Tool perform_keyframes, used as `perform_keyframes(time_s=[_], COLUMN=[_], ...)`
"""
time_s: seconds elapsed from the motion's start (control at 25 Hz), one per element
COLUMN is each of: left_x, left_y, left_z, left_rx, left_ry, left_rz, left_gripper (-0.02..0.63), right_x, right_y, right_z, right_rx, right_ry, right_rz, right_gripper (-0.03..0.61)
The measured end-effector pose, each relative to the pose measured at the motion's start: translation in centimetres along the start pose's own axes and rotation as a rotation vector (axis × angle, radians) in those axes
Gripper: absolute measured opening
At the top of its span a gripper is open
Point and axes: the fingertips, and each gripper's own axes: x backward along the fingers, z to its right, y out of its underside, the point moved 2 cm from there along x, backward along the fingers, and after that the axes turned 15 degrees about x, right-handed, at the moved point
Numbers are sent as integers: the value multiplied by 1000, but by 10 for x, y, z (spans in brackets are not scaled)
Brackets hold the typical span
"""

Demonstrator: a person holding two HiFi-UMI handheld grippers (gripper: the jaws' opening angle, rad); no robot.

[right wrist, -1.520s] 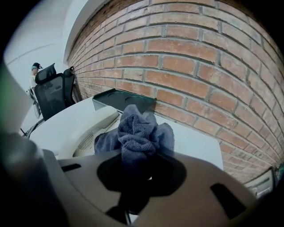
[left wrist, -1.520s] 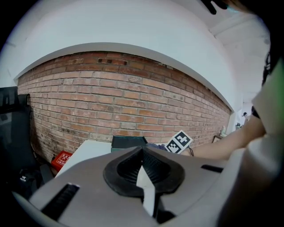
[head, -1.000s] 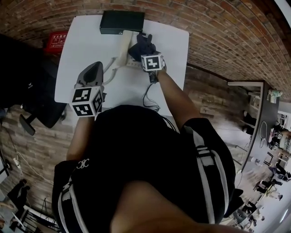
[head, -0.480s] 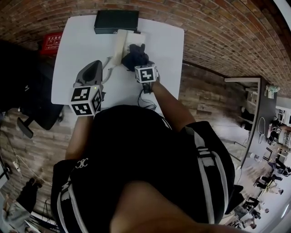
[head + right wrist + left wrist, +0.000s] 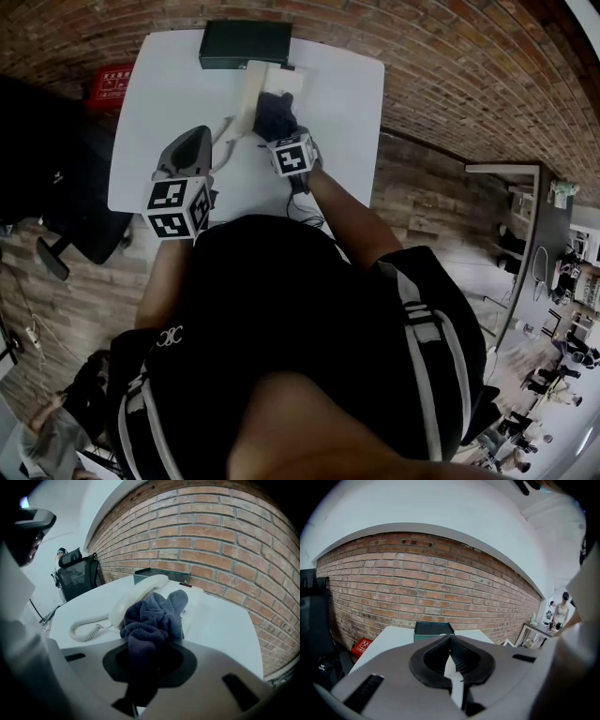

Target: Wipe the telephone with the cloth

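Note:
On the white table (image 5: 159,94) lies a cream telephone (image 5: 260,82), its handset (image 5: 136,597) on the base and its coiled cord (image 5: 86,627) trailing left. My right gripper (image 5: 281,133) (image 5: 151,644) is shut on a dark blue cloth (image 5: 275,111) (image 5: 154,616), which is bunched up and rests against the handset and the telephone's base (image 5: 199,599). My left gripper (image 5: 194,136) (image 5: 450,638) hangs over the table to the left of the telephone, shut with nothing in it.
A black box (image 5: 246,44) (image 5: 432,628) stands at the table's far edge, right behind the telephone, against a brick wall. A black cable (image 5: 302,202) runs off the near edge. A black office chair (image 5: 56,216) stands left of the table, near a red sign (image 5: 111,80).
My right gripper has drawn the cloth left and toward me, across the telephone. The left gripper has stayed where it was.

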Motion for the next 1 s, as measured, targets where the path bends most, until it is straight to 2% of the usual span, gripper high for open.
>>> perform_keyframes(time_s=[0.32, 0.4, 0.8, 1.0], left_x=[2, 3, 10, 12], left_y=[1, 0, -3, -2], left_z=[-1, -3, -10, -17], left_rx=[5, 10, 13, 21], left_ry=[-10, -18, -28, -36], left_rz=[1, 7, 20, 26], left_gripper=[-6, -6, -6, -6], right_x=[-14, -16, -18, 17], right_y=[-22, -22, -51, -79], right_z=[-9, -4, 83, 102], right_rx=[47, 25, -153, -245], right_ry=[-52, -50, 121, 151], right_rz=[-7, 0, 12, 163], right_gripper=[48, 48, 51, 48])
